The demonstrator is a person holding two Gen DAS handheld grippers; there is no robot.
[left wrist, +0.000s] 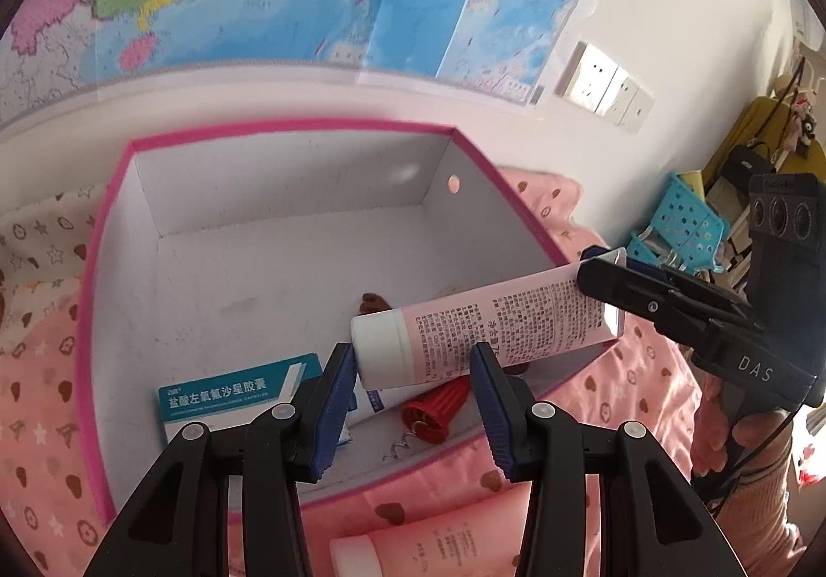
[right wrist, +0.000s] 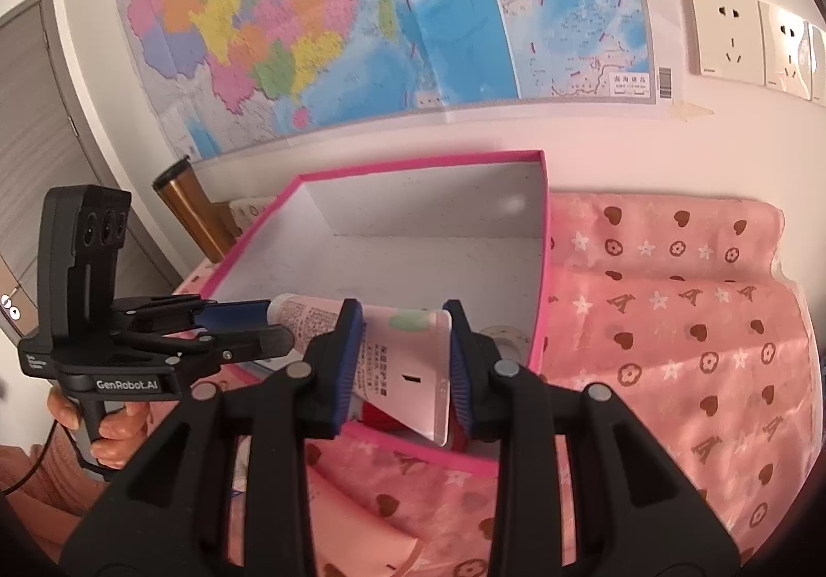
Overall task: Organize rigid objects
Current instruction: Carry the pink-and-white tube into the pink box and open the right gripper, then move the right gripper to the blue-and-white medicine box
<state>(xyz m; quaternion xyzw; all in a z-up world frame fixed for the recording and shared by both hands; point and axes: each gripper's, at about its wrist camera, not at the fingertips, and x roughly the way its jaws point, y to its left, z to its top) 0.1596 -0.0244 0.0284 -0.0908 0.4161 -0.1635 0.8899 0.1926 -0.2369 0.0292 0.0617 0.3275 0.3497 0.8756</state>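
Jaws of my left gripper (left wrist: 415,365) are pinching the white cap end of the pink tube (left wrist: 490,329), which is hanging over the pink box (left wrist: 289,128). From the right wrist, my right gripper (right wrist: 405,360) is clamping the tube's flat crimped end above the box's near corner.

A smooth, glossy plastic tube (left wrist: 490,324) hangs over a matt cardboard box (left wrist: 289,174) resting on soft printed cloth (right wrist: 671,319).
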